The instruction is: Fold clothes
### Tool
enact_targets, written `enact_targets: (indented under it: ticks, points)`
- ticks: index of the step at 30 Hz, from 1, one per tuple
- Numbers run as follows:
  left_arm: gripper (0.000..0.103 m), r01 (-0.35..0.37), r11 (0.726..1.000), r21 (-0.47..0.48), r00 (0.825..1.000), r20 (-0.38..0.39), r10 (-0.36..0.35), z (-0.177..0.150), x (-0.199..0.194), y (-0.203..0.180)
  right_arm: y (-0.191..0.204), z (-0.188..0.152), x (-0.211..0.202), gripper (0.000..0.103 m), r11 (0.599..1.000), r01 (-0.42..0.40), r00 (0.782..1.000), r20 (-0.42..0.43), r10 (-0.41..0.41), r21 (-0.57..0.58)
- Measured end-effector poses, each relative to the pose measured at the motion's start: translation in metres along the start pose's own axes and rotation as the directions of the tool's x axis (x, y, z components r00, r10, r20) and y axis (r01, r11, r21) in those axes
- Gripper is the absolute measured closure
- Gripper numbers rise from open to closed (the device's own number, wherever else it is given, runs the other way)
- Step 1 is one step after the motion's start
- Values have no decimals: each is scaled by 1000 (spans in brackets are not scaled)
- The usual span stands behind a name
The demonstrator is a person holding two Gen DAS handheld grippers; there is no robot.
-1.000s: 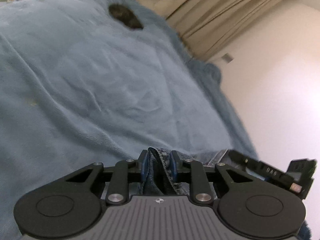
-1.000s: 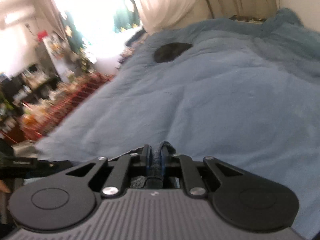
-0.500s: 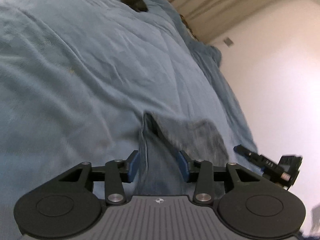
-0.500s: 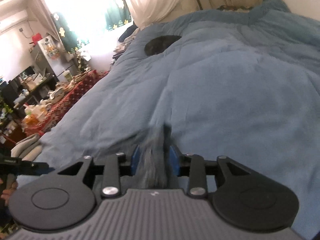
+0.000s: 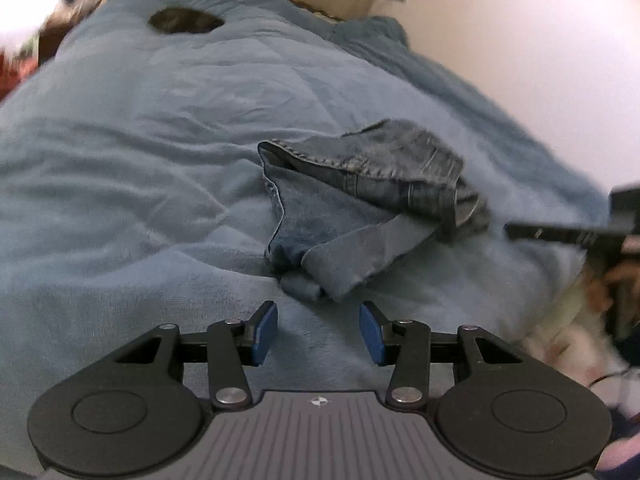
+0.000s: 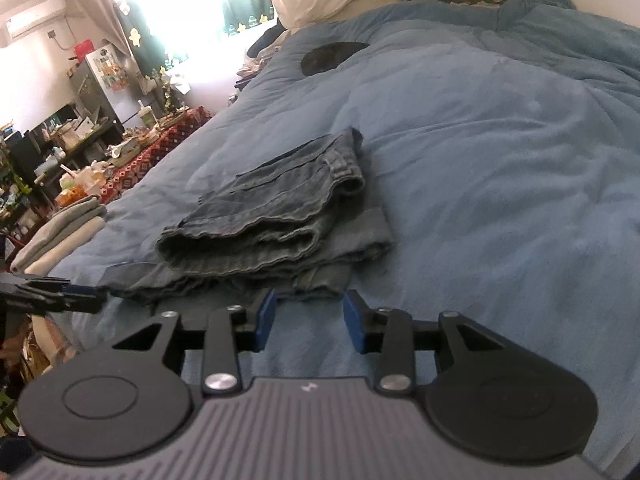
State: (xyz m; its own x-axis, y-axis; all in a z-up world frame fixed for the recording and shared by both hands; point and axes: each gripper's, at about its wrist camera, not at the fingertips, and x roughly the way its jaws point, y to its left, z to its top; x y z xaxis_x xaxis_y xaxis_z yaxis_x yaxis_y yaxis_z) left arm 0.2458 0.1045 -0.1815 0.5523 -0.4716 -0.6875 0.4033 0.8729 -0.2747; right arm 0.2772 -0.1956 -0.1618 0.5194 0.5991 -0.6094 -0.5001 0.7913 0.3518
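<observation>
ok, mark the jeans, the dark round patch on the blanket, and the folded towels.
jeans [image 6: 276, 208]: right wrist view, on the top folded layer.
dark round patch [image 6: 332, 56]: right wrist view, its middle, far on the blanket.
folded towels [image 6: 60, 236]: right wrist view, side of the stack at left.

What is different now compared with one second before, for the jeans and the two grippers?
Both grippers let go: the left gripper and right gripper each pinched denim a second ago; their jaws have just been opening and now stand empty, drawn back from the cloth. The jeans now lie folded on the blue blanket. The dark patch on the blanket stayed as it was.
</observation>
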Motion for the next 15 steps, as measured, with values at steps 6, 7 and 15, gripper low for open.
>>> enact_targets:
  ticks: [6, 7, 15]
  points:
    - [56, -6, 997, -81, 999, 49, 10, 5, 24, -3, -2, -3, -1, 57, 999, -13, 1000, 21, 12, 45]
    - [56, -23, 997, -76, 998, 64, 28, 7, 26, -4, -3, -4, -5, 56, 999, -13, 1000, 26, 12, 48]
    - [91, -54, 981, -185, 979, 182, 88, 30, -3, 8, -10, -6, -21, 51, 997, -26, 998, 59, 21, 77]
